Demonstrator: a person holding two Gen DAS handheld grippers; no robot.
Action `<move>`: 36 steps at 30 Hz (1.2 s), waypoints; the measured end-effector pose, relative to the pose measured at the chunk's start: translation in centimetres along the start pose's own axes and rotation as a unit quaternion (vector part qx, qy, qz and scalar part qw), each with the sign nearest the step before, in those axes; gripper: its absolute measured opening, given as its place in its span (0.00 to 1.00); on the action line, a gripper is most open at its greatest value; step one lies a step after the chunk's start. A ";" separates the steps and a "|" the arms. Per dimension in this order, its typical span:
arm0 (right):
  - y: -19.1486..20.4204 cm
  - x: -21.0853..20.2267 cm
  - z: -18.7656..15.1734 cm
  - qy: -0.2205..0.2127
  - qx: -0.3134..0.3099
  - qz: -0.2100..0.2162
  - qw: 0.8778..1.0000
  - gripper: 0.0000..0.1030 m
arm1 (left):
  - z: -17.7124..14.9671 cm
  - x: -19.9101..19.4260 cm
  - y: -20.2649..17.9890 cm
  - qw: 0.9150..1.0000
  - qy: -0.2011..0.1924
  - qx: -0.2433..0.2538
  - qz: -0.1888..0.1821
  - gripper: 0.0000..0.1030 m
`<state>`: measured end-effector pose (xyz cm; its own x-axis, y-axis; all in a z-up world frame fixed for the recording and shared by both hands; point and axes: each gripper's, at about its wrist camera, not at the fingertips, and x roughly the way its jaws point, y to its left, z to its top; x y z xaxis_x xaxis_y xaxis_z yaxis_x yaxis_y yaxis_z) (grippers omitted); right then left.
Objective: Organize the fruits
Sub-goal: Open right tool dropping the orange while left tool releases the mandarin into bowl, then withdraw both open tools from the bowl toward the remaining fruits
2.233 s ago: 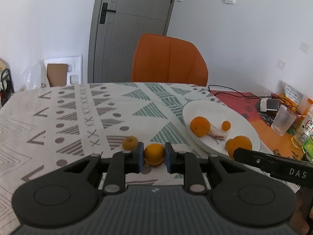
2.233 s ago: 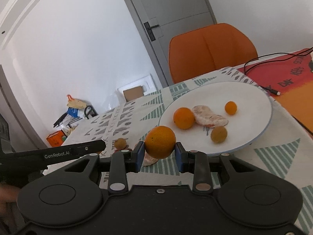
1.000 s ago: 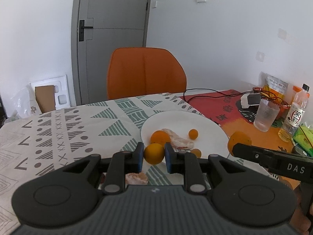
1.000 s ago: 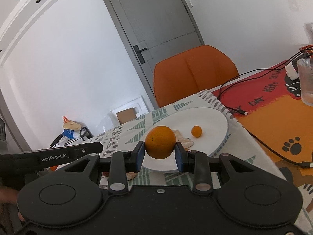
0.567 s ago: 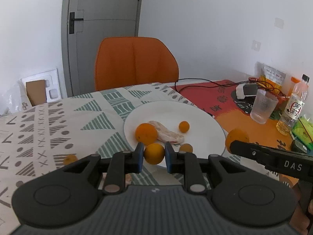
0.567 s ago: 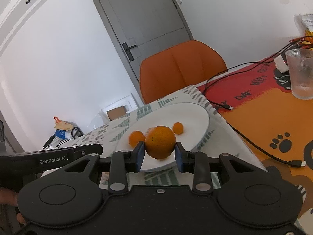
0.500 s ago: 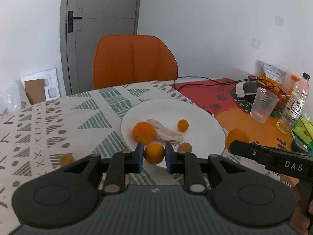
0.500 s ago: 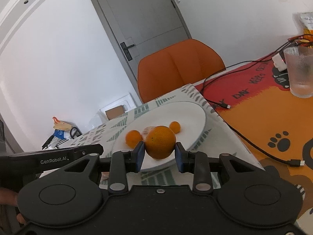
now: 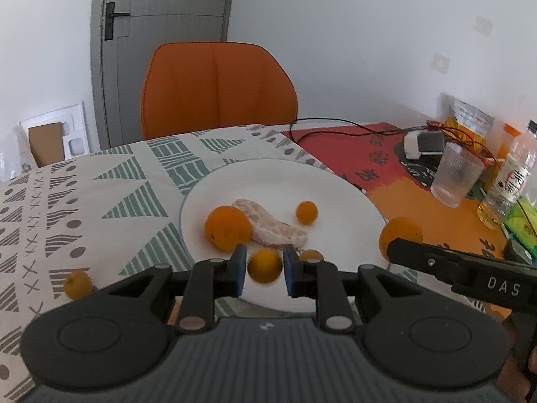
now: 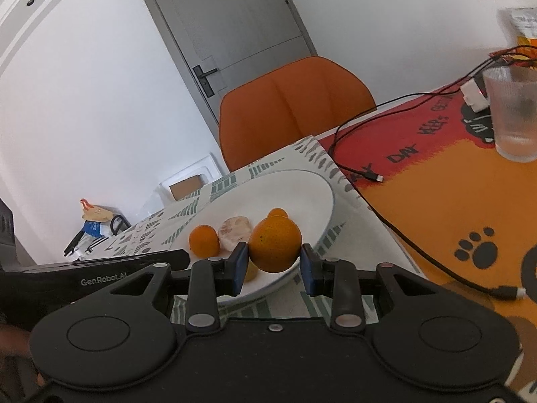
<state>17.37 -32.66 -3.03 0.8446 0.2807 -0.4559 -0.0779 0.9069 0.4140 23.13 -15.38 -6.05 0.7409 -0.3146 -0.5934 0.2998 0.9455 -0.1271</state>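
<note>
A white plate [image 9: 335,181] lies on the patterned cloth and holds an orange [image 9: 228,228], a peeled piece [image 9: 272,226] and two small fruits [image 9: 306,212]. Over the plate's near rim my left gripper [image 9: 264,270] has its jaws opening. A small orange [image 9: 264,265] sits blurred between the pads with thin gaps on both sides. From the right side of the plate [image 10: 302,184], my right gripper [image 10: 273,270] is shut on a bigger orange [image 10: 274,247]. That orange [image 9: 399,233] also shows in the left wrist view. One small fruit [image 9: 78,283] lies on the cloth left of the plate.
An orange chair [image 9: 218,87] stands behind the table. On the red and orange mat [image 10: 453,181] to the right are a black cable [image 10: 386,208], a ribbed glass [image 9: 456,176], a bottle [image 9: 506,181] and a charger [image 9: 423,142].
Both grippers have come closer to the plate and lower, each with its orange. The left pads have parted slightly from the small orange. The right grip is unchanged.
</note>
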 end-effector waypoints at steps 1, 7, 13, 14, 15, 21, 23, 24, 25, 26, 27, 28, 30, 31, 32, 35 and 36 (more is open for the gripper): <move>0.1 0.2 0.1 0.001 -0.002 0.001 1.000 0.30 | 0.1 0.0 0.2 1.000 0.000 -0.003 0.007 0.24; 1.1 1.0 0.5 0.004 -0.010 0.003 1.000 0.30 | 0.5 -0.7 1.6 1.000 0.000 -0.010 0.024 0.28; 2.3 1.3 1.1 0.004 -0.024 0.004 1.000 0.32 | 1.1 -2.2 2.9 0.999 -0.018 -0.018 0.047 0.48; 2.4 1.4 1.3 0.004 -0.028 0.001 1.000 0.35 | 1.2 -2.5 3.1 0.998 -0.021 -0.020 0.051 0.55; 2.5 1.4 1.4 0.003 -0.029 -0.005 1.000 0.41 | 1.3 -2.7 3.2 0.998 -0.024 -0.021 0.055 0.58; 3.3 0.1 1.6 -0.002 -0.033 -0.002 0.999 0.45 | 1.4 -4.6 4.0 0.995 -0.048 -0.034 0.085 0.85; 3.5 -0.4 1.5 -0.004 -0.036 -0.002 0.999 0.46 | 1.3 -5.3 4.0 0.994 -0.052 -0.035 0.085 0.86; 3.6 -0.7 1.5 -0.004 -0.037 -0.002 0.999 0.47 | 1.3 -5.7 4.0 0.994 -0.054 -0.035 0.085 0.87; 3.7 -1.0 1.5 -0.004 -0.035 -0.001 0.999 0.47 | 1.2 -6.1 3.9 0.994 -0.057 -0.035 0.085 0.88; 3.7 -1.3 1.4 -0.004 -0.034 0.000 0.999 0.48 | 1.1 -6.5 3.9 0.994 -0.060 -0.035 0.086 0.90; 3.8 -1.6 1.4 -0.004 -0.033 0.001 0.999 0.48 | 1.0 -6.9 3.9 0.994 -0.062 -0.036 0.087 0.91; 3.9 -1.8 1.4 -0.005 -0.034 0.001 0.999 0.48 | 1.0 -7.2 3.9 0.993 -0.065 -0.038 0.087 0.92; 4.1 -2.4 1.3 -0.009 -0.039 0.001 0.999 0.51 | 0.7 -8.0 4.0 0.993 -0.071 -0.042 0.087 0.93; 4.2 -2.7 1.3 -0.011 -0.039 0.000 0.999 0.52 | 0.5 -8.3 4.1 0.992 -0.074 -0.045 0.088 0.93; 4.3 -3.0 1.2 -0.014 -0.040 0.000 0.999 0.52 | 0.3 -8.6 4.2 0.992 -0.076 -0.048 0.090 0.93; 4.6 -3.7 0.9 -0.016 -0.045 0.002 0.999 0.55 | -0.3 -9.6 4.5 0.991 -0.081 -0.055 0.093 0.93; 4.8 -3.8 0.8 -0.015 -0.046 0.002 0.999 0.56 | -0.6 -9.9 4.6 0.990 -0.080 -0.059 0.095 0.93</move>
<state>14.19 -29.67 1.34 0.8596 0.2759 -0.4301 -0.1281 0.9312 0.3413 16.86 -7.85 -1.24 0.8661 -0.1295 -0.4828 0.0801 0.9893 -0.1217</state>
